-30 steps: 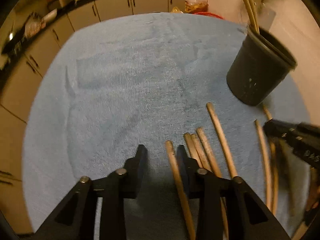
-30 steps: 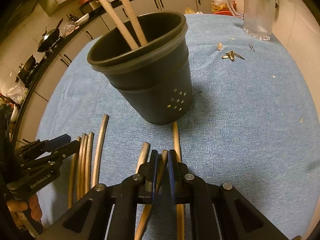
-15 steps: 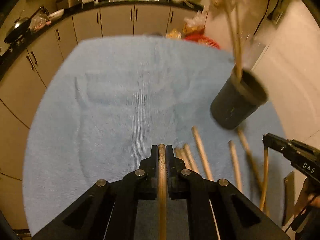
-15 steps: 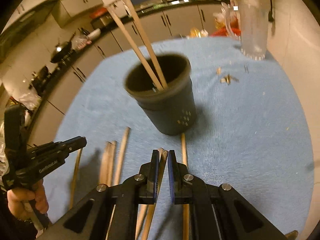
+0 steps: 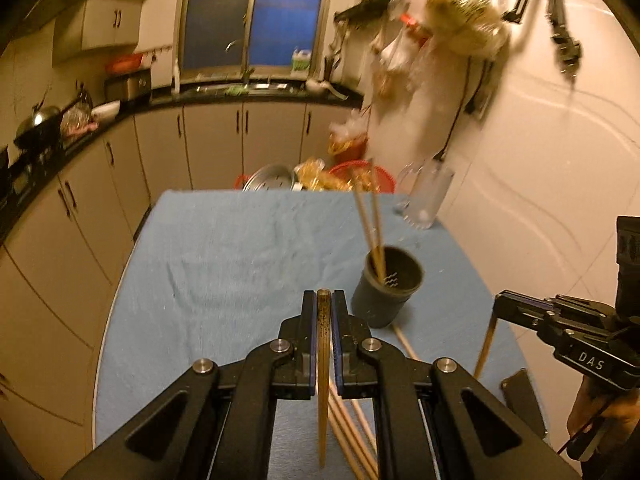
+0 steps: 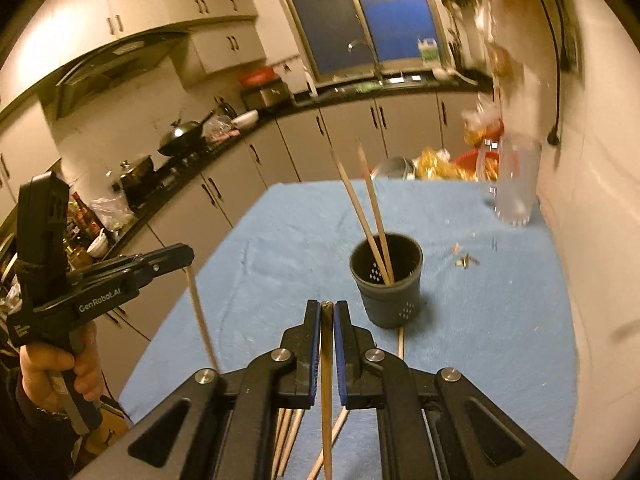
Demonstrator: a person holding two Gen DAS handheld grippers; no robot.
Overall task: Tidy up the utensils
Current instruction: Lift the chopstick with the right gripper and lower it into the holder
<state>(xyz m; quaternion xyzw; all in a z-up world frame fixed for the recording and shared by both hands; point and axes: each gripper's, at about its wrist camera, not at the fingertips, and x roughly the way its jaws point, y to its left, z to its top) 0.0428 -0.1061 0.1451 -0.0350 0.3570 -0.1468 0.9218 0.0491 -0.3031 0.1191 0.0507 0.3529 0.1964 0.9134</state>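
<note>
I have a chopstick (image 5: 322,364) pinched in my left hand-held gripper (image 5: 323,300), its top end level with the fingertips and the rest hanging down below the jaws, clear of the desk (image 5: 224,264). My right hand-held gripper (image 6: 328,310) is clenched on a second chopstick (image 6: 327,384) in the same way, held near upright between the blue-edged pads. Each tool shows in the other's camera: the left one (image 6: 176,254) appears at the left of the right wrist view with its stick (image 6: 200,316) dangling from the tip, and the right one (image 5: 500,300) shows at the right of the left wrist view with its stick (image 5: 486,344) hanging. Ahead of both stands the dark holder cup (image 6: 386,280) on the blue cloth, upright, with two chopsticks (image 6: 370,216) already leaning inside it. More loose chopsticks (image 5: 352,428) lie on the cloth beneath my grippers, near the cup's base. Farther back on the desk, near the right wall, is a clear glass mug (image 6: 514,182), and a few small scraps (image 6: 466,260) lie between it and the cup. Beyond the desk I see kitchen cabinets (image 5: 212,140).
</note>
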